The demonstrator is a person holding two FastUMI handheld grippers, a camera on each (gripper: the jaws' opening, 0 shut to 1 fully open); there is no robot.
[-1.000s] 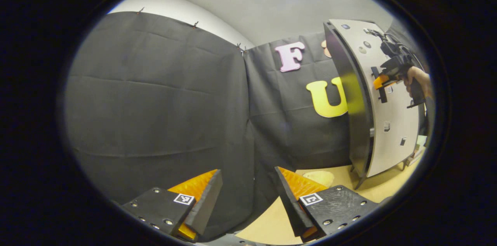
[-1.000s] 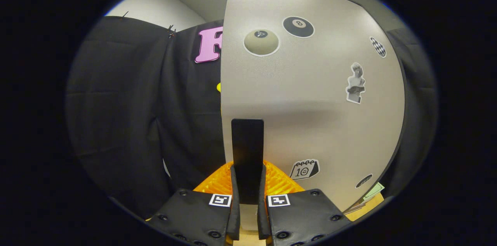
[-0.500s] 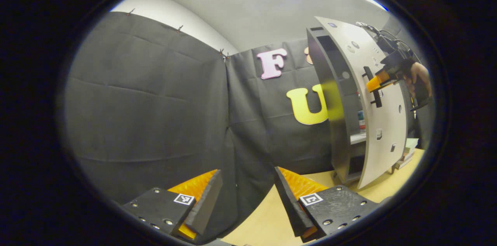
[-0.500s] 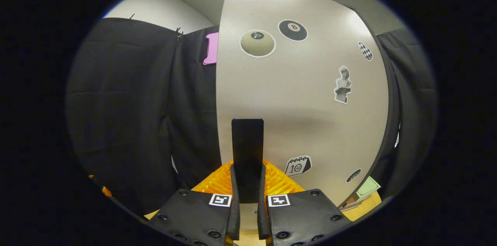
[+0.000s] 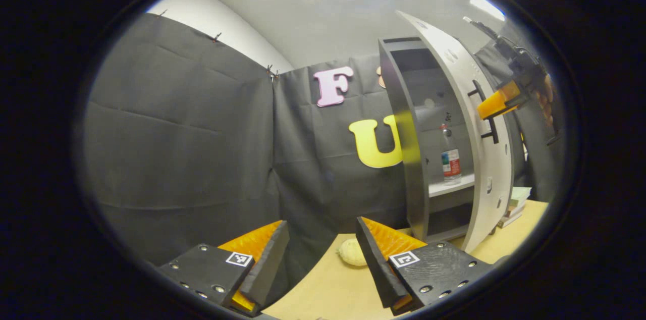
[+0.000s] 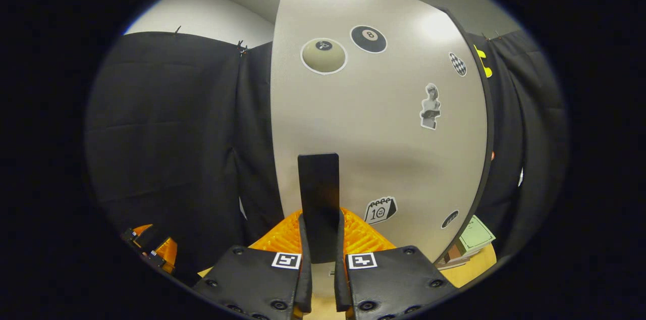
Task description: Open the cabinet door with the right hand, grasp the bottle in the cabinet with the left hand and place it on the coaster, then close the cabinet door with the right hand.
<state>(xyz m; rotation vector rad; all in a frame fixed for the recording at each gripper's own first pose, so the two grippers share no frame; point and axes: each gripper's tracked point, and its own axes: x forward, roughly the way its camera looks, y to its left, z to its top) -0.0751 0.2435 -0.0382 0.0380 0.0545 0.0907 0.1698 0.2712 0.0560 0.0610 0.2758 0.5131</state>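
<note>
- The right gripper (image 6: pixel 321 279) pinches the black bar handle (image 6: pixel 318 194) of the grey stickered cabinet door (image 6: pixel 383 123), which stands partly open.
- The left gripper (image 5: pixel 323 259) is spread, empty, low over the tan table (image 5: pixel 333 289).
- The clear plastic bottle with a red label (image 5: pixel 450 158) stands upright on the cabinet's shelf (image 5: pixel 449 186); it is probably light and smooth, so take it at the labelled middle.

Cabinet door (image 6: pixel 373 123) stickers: "8" on black ball (image 6: pixel 369 39); "10" on calendar (image 6: pixel 380 210).
</note>
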